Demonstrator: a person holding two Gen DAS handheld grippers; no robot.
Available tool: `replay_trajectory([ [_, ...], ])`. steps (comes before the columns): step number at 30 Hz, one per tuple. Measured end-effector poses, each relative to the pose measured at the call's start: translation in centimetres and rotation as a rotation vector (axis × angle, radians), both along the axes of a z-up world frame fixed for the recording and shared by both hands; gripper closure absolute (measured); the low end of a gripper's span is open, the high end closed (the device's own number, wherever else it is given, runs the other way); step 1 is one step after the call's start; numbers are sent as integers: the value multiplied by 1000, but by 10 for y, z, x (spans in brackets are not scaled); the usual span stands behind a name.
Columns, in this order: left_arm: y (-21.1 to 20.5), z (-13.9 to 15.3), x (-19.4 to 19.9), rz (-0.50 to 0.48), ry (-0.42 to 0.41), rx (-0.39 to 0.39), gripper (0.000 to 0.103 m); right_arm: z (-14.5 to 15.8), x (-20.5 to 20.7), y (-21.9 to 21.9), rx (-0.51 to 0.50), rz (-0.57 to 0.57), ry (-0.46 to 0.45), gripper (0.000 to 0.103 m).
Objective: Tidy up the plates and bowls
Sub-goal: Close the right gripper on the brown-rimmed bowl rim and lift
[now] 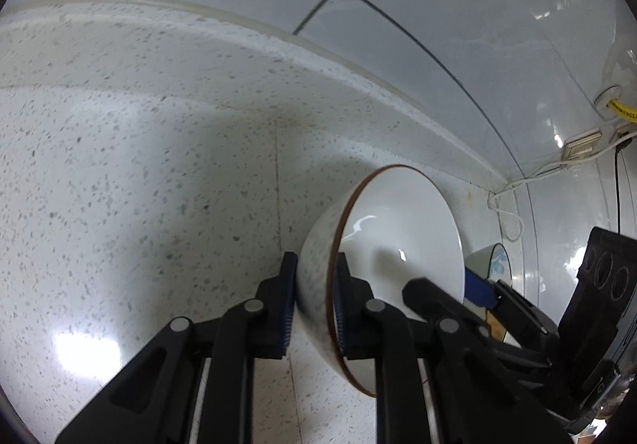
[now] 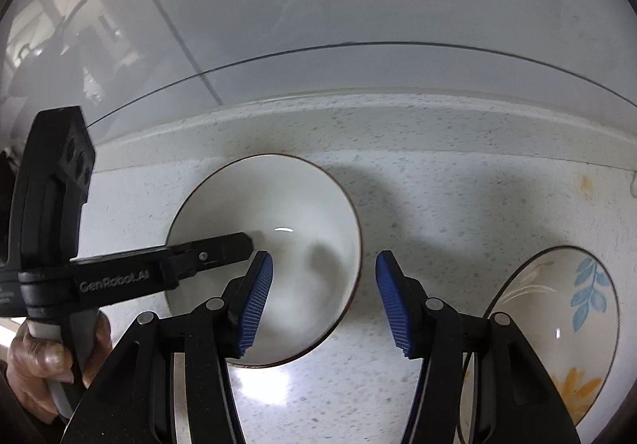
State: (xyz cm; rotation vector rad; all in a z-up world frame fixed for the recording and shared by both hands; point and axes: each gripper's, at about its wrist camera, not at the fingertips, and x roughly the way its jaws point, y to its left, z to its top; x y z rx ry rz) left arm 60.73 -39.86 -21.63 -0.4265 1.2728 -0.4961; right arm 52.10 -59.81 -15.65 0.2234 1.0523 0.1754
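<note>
A white bowl with a thin brown rim (image 1: pixel 398 241) fills the lower middle of the left wrist view. My left gripper (image 1: pixel 316 304) is shut on the bowl's wall, one finger inside and one outside. In the right wrist view the same bowl (image 2: pixel 278 205) sits over the speckled counter, with my left gripper's finger (image 2: pixel 215 253) reaching in from the left. My right gripper (image 2: pixel 324 296) is open and empty, just in front of the bowl. A bowl with blue leaves and an orange flower (image 2: pixel 557 324) sits at the lower right; it also shows in the left wrist view (image 1: pixel 487 261).
The speckled white counter (image 1: pixel 139 185) meets a glossy tiled wall (image 1: pixel 398 6) behind. White cables and a wall socket (image 1: pixel 581 143) are in the far right corner. A hand (image 2: pixel 36 360) holds the left gripper's handle.
</note>
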Motion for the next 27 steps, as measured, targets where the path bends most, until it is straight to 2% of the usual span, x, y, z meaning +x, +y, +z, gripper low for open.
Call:
replay_trajectory([
  [3, 13, -1, -3, 4, 6, -13, 87, 0, -2, 4, 4, 20, 6, 64],
  [6, 26, -1, -3, 15, 26, -40, 87, 4, -4, 6, 3, 30, 8, 67],
  [14, 31, 4, -5, 27, 32, -38, 87, 7, -5, 7, -64, 35, 4, 67],
  [22, 35, 5, -1, 33, 53, -39, 87, 11, -8, -15, 107, 29, 45, 67],
  [27, 31, 4, -1, 25, 48, -36, 87, 13, -13, -21, 132, 32, 44, 67],
])
